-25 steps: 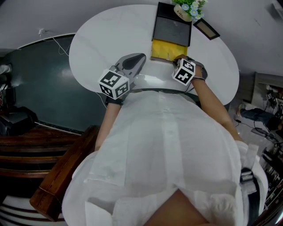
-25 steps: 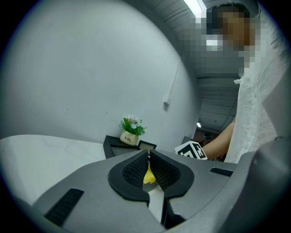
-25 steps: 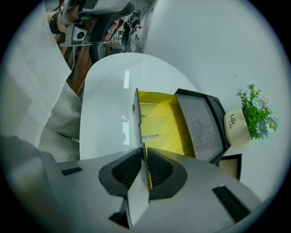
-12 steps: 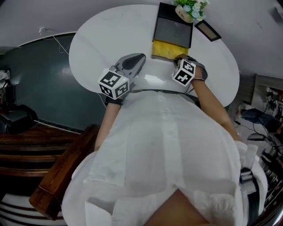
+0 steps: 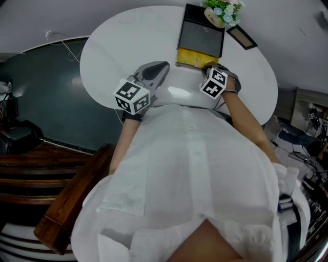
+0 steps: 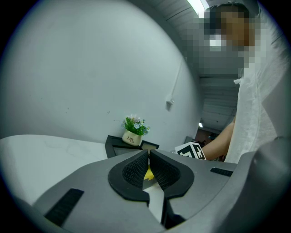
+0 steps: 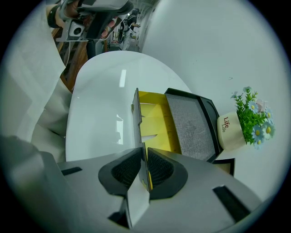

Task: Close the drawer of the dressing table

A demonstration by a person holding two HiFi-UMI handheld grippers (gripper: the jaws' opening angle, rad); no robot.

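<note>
Even, cool light falls from above; a ceiling strip lamp (image 6: 198, 5) burns white at the top of the left gripper view. The glossy white surface (image 5: 128, 36) is bright, with soft glare patches at its near edge, while the floor (image 5: 46, 87) to the left stays dim. Both gripper views bulge at the edges, with black corners. The left tool (image 6: 148, 154) and right tool (image 7: 143, 152) look slightly soft up close. The yellow inside of the drawer (image 7: 157, 120) is evenly lit.
</note>
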